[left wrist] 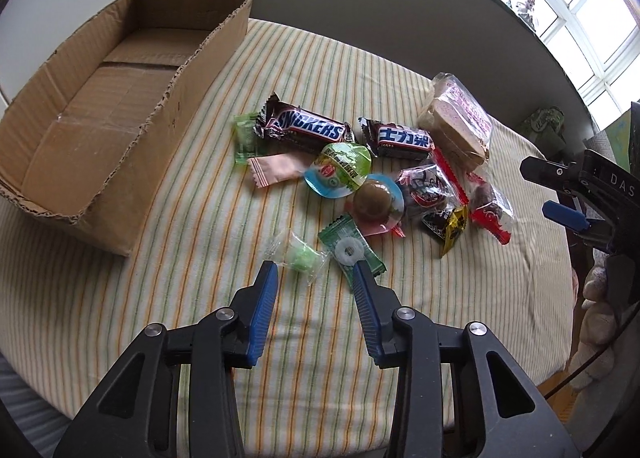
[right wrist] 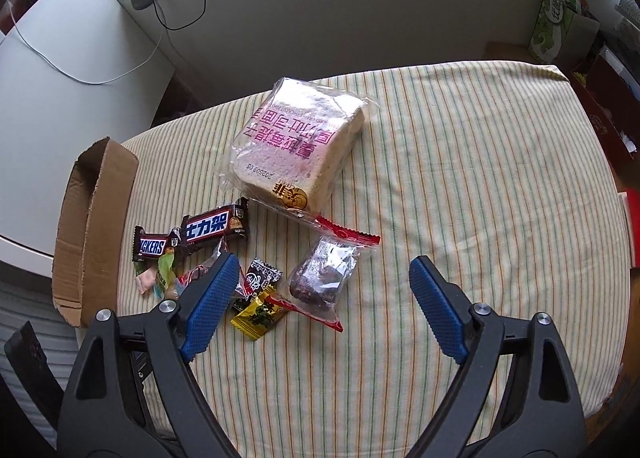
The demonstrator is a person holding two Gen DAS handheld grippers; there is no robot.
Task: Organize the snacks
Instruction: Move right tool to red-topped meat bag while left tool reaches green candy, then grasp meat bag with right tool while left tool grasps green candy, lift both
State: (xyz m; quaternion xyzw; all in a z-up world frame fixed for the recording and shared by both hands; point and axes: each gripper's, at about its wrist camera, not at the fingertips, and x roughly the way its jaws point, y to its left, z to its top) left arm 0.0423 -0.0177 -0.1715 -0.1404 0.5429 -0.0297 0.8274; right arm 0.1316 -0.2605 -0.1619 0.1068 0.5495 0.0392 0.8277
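1. Left gripper (left wrist: 316, 272) hangs low over the striped cloth (left wrist: 180, 298), its blue pads parted and gripping nothing; between the tips lie a clear-wrapped green candy (left wrist: 301, 258) and a green packet with a white ring sweet (left wrist: 352, 254), the right pad at that packet's edge.
2. Right gripper (right wrist: 320, 270) is spread wide and empty above the same cloth, with a red-edged clear pack of dark snack (right wrist: 324, 278) lying between its fingers and a black and yellow wrapper (right wrist: 258, 298) just beside the left pad.
3. Beyond the left gripper the snacks lie heaped: a Snickers bar (left wrist: 306, 126), a second bar with Chinese lettering (left wrist: 400, 140), a pink sachet (left wrist: 276, 170), a green-lidded jelly cup (left wrist: 340, 170) and a brown jelly cup (left wrist: 376, 202).
4. Bagged sliced bread (right wrist: 300, 138) rests at the far side of the heap.
5. Cardboard box (left wrist: 100, 106) stands open on the cloth's left part, near the Snickers bar but not touching it.
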